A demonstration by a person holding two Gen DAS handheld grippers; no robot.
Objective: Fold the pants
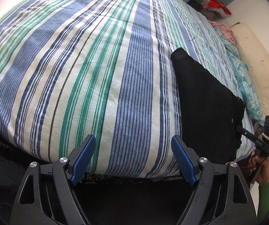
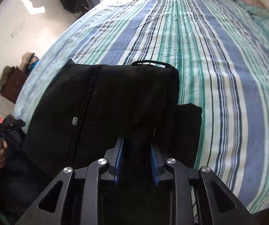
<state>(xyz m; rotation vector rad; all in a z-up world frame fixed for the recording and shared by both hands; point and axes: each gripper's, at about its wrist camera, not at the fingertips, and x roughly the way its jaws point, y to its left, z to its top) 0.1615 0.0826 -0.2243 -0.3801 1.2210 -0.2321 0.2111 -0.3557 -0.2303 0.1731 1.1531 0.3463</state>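
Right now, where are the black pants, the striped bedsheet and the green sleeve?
black pants [image 2: 100, 103]: right wrist view, middle of the folded cloth.
striped bedsheet [image 1: 97, 65]: left wrist view, bare middle.
green sleeve [image 1: 266, 193]: left wrist view, forearm part.

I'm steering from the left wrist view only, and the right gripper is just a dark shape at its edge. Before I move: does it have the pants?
Observer: Yes. In the right wrist view the right gripper has its blue pads close together, with a ridge of the black pants pinched between them.
Operator: Do the pants lie flat?
Observer: Mostly. A lower layer sticks out past the top layer on the picture's right.
Operator: Which end points away from me?
Observer: A loop shows at the far edge, so probably the waistband.
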